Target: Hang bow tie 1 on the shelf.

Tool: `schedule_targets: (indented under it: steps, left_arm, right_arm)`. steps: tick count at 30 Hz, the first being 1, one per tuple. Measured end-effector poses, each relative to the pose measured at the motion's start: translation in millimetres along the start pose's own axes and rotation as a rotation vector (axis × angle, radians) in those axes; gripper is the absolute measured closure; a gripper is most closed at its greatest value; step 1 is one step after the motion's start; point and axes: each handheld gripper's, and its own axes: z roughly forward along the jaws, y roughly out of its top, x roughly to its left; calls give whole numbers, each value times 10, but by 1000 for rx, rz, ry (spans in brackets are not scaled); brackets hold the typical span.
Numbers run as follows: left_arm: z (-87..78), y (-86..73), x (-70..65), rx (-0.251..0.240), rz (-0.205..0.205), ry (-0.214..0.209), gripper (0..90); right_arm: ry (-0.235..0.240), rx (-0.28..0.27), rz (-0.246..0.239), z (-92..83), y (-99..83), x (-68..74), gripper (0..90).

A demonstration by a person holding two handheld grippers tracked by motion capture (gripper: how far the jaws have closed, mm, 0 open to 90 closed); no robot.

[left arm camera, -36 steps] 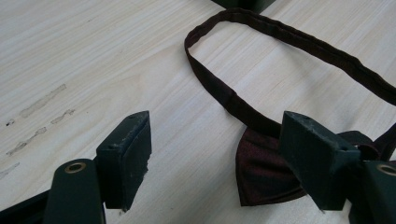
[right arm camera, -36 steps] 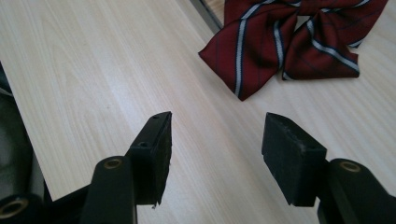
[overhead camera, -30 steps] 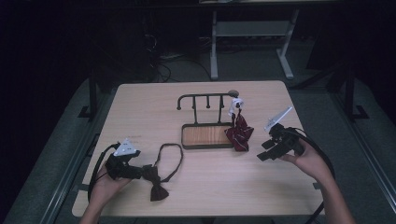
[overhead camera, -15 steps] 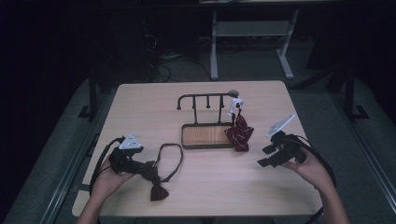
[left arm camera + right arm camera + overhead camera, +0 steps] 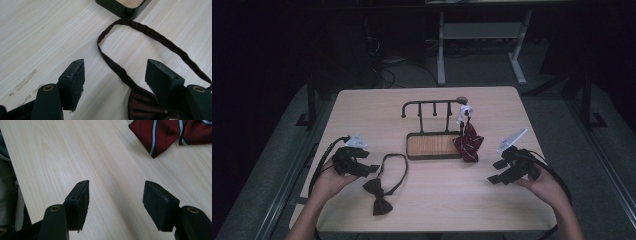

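Note:
A dark maroon bow tie (image 5: 379, 196) lies flat on the wooden table (image 5: 437, 205), its strap (image 5: 396, 167) looped toward the rack. My left gripper (image 5: 373, 169) hovers just left of it, open. In the left gripper view (image 5: 116, 66) the jaws have just been closing a little. The strap (image 5: 112, 65) lies on the table below the gap between them, the bow (image 5: 142, 105) sits by the right jaw, and the pads touch nothing. A red striped tie (image 5: 468, 142) hangs from the black rack (image 5: 432, 105). My right gripper (image 5: 496, 172) is open over bare wood (image 5: 116, 184), its jaws having opened slightly.
The rack stands on a black tray with a wooden floor (image 5: 432, 145) at the table's middle. The striped tie's ends (image 5: 160, 135) rest on the table beyond my right gripper. Cables trail from both grippers off the near edge. A metal frame (image 5: 482, 35) stands behind the table.
My left gripper has lifted and drawn back from the bow, which stays on the table. The right gripper has hardly moved.

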Motion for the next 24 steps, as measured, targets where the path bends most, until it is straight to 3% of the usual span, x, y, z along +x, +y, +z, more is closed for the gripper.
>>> schedule_targets:
  steps: [10,21,24]
  left_arm:
    - [116,200,29,50,40,-4,443]
    - [275,296,104,99,39,-12,469]
    - [336,332,136,105,36,-31,485]
  right_arm:
    - [12,-20,7,2,-74,-30,375]
    - [30,-28,4,32,-100,-18,374]
    - [28,-25,5,44,-100,-16,374]
